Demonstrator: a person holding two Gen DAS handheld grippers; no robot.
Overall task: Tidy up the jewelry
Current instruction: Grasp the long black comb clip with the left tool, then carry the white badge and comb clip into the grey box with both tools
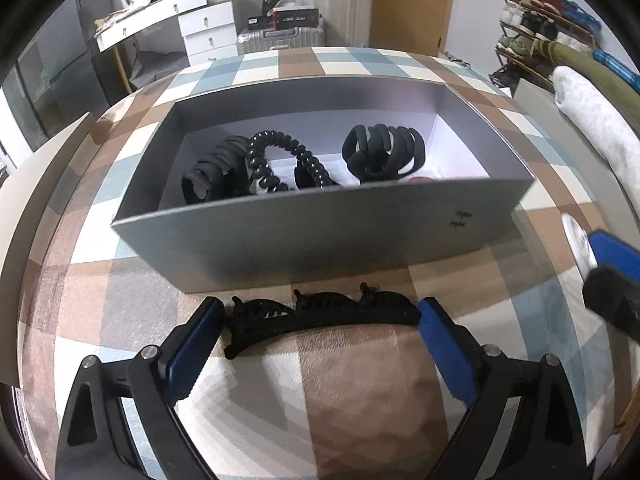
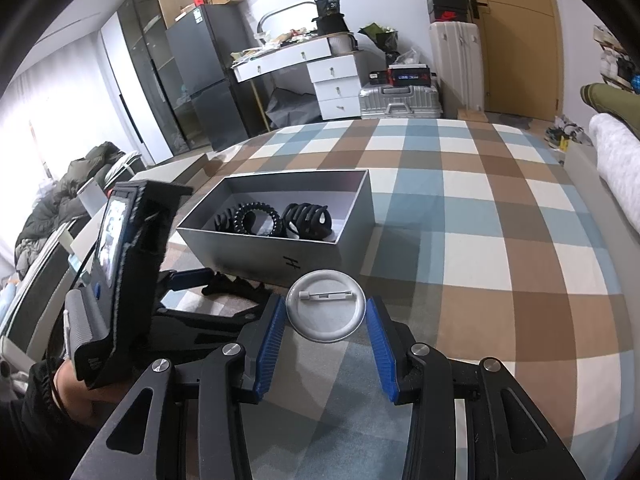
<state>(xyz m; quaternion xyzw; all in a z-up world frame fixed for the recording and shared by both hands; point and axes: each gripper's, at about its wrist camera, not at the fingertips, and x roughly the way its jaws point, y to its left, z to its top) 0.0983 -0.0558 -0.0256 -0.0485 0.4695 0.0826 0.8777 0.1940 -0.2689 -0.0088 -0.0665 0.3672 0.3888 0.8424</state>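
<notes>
A long black hair clip lies crosswise in front of the open grey box, just above the checked cloth. My left gripper stands wide, with a blue pad against each end of the clip. Inside the box are a black claw clip, a black spiral hair tie and another dark clip. In the right wrist view my right gripper is shut on a round white pin badge, back side up, near the box's front wall. The hair clip shows to its left.
The checked cloth spreads wide to the right of the box. A rolled white blanket lies at the right edge. A pale board lies at the left. A person's hand holds the left gripper's handle.
</notes>
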